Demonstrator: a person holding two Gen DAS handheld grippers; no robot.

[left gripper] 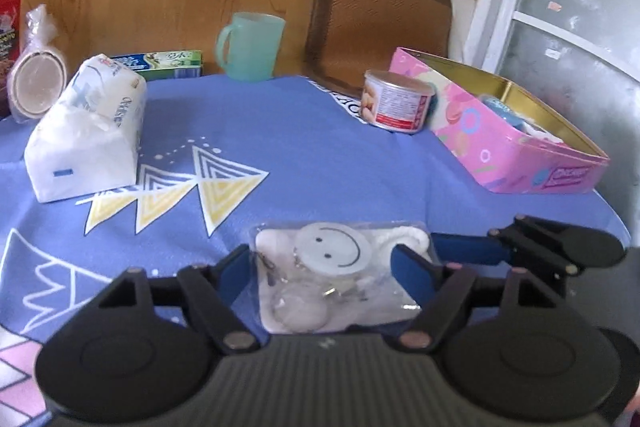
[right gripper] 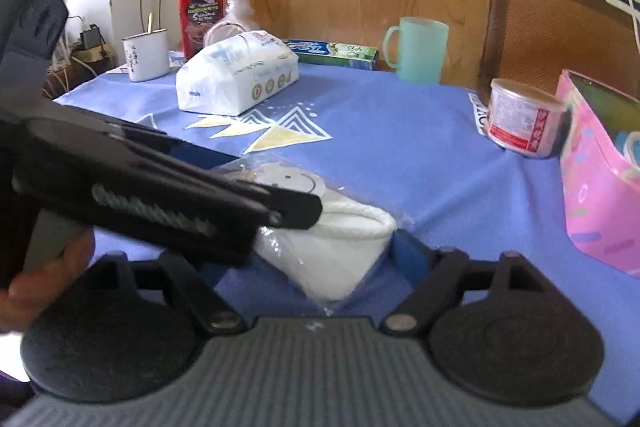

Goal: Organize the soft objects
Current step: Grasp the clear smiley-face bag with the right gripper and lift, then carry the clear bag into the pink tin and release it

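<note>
A clear plastic packet (left gripper: 336,283) with a white soft item and a smiley-face disc lies on the blue tablecloth (left gripper: 288,131). My left gripper (left gripper: 324,267) is open, its blue fingers on either side of the packet. The right gripper (left gripper: 480,251) reaches in from the right beside the packet. In the right wrist view the packet (right gripper: 332,247) lies between my right gripper's (right gripper: 316,259) open fingers, and the left gripper (right gripper: 160,187) crosses over it from the left. A white tissue pack (left gripper: 88,123) lies at the left. An open pink tin box (left gripper: 508,131) stands at the right.
A small can (left gripper: 396,101) stands by the pink box. A green mug (left gripper: 250,45), a toothpaste box (left gripper: 168,65), stacked cups in a bag (left gripper: 36,75) and a brown chair (left gripper: 376,23) are at the back. A white enamel mug (right gripper: 146,55) and a red packet (right gripper: 200,11) are at the far left.
</note>
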